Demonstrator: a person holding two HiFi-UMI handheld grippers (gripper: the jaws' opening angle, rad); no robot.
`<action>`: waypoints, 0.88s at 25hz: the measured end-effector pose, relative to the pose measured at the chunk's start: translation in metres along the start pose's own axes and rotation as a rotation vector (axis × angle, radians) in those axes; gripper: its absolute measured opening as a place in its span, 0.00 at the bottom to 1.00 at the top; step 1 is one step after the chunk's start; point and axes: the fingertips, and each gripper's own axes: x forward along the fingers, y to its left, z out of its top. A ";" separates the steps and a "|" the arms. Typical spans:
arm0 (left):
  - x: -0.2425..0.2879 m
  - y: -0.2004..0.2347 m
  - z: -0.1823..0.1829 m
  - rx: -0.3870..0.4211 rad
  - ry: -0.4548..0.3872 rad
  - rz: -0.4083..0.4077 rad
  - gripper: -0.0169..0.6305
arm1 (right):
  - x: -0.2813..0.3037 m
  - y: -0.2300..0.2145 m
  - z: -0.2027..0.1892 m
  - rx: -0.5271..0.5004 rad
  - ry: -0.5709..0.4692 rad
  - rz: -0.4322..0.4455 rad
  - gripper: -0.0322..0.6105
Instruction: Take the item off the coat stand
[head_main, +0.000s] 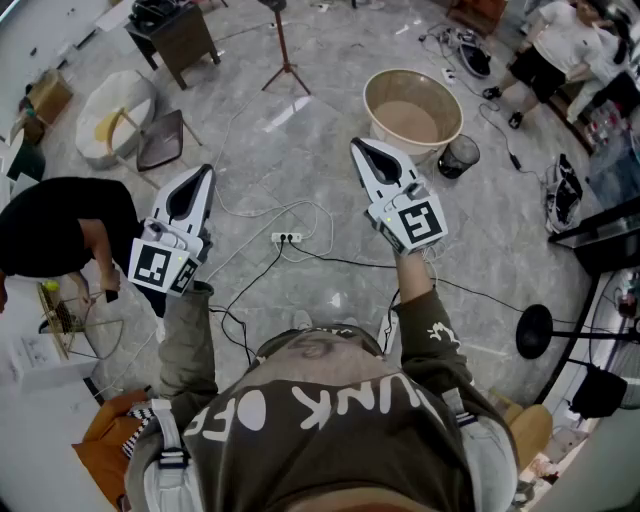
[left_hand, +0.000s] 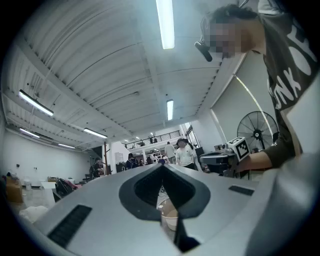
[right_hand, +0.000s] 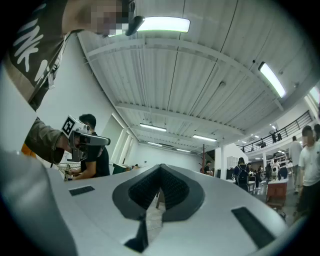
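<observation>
Two grippers, left gripper (head_main: 204, 177) and right gripper (head_main: 359, 149), fingers together, empty. One tub (head_main: 385, 84) on the floor. Shirt (head_main: 300, 455) reads "UNK".

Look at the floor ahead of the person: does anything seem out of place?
Yes. Loose cables sprawl across the open floor around a power strip, just ahead of the person, where feet could catch them. Nothing looks spilled or broken.

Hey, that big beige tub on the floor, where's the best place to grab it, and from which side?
Probably the near rim of the beige tub, from above: it stands upright, mouth open, too wide to span, so one jaw inside the wall, one outside.
</observation>
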 end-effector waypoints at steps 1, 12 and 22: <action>0.001 0.000 0.000 0.001 0.000 0.000 0.03 | 0.000 -0.001 0.000 0.000 0.004 -0.003 0.06; 0.002 0.002 -0.001 0.002 0.013 0.009 0.03 | 0.003 -0.003 0.000 0.015 -0.001 0.002 0.06; 0.006 -0.006 -0.002 0.002 0.023 0.016 0.03 | -0.004 -0.012 -0.009 0.021 0.011 0.000 0.06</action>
